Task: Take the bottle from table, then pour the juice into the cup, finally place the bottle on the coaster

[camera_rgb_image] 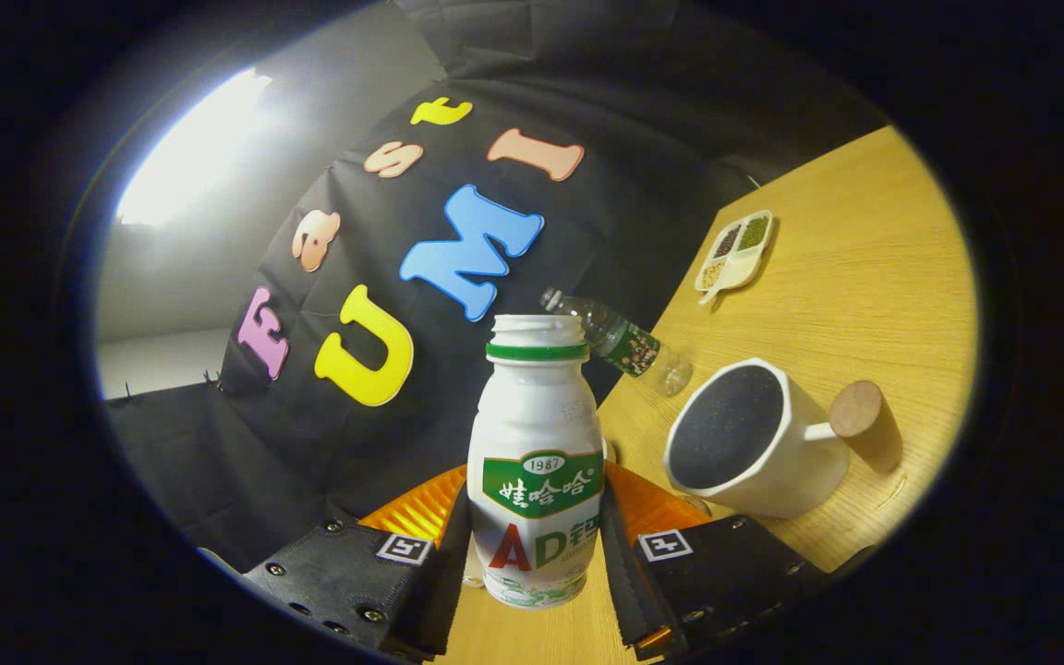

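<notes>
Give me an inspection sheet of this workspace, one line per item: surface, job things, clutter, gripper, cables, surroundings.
Surface: wooden table, seen tilted.
Job's things: white bottle with green neck ring, cap off, held between the fingers; white cup with a dark inside and a wood-tipped handle, beside the bottle and apart from it; coaster: nothing seen.
Clutter: clear plastic bottle beyond the white bottle; divided dish of grains farther back.
Grippers: hand-held gripper shut on the white bottle, both fingers against its lower body.
Cables: nothing seen.
Surroundings: black cloth wall; bright light on a pale wall.
</notes>
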Demonstrator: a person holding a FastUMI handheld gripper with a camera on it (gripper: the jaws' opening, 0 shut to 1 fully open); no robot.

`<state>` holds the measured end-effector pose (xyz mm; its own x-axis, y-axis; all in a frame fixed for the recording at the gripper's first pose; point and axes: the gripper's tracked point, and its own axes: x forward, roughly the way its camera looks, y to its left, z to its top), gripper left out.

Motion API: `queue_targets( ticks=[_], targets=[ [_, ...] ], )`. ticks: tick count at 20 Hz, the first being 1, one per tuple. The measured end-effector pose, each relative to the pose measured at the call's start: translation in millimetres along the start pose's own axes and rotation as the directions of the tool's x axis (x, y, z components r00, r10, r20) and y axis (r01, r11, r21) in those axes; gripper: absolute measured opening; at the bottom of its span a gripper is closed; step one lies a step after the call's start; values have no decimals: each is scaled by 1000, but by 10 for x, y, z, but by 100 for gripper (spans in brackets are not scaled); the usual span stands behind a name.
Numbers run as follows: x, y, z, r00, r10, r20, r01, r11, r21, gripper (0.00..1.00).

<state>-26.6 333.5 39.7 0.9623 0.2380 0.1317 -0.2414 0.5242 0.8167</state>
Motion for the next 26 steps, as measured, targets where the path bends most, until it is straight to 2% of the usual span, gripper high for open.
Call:
queue_targets(
  ticks=[4, 7, 9, 13, 16, 19, 20, 22, 26],
  targets=[
    [62, -19, -89, 999, -29, -19, 26, 985, -169, 66],
    [70, -57, -192, 994, -105, -45, 81, 929, -360, 66],
    [75, -72, -210, 989, -140, -46, 101, 870, -482, 66],
    [86, -32, -197, 987, -159, -7, 121, 774, -621, 66],
    [96, 13, -127, 985, -160, 57, 150, 668, -729, 66],
    [144, -24, -149, 981, -179, 77, 163, 539, -826, 66],
    [155, 33, -189, 985, -160, 70, 147, 539, -829, 67],
    [223, 104, -278, 990, -129, 54, 118, 564, -818, 66],
    [356, 44, -301, 991, -124, 58, 115, 525, -843, 66]
  ],
)
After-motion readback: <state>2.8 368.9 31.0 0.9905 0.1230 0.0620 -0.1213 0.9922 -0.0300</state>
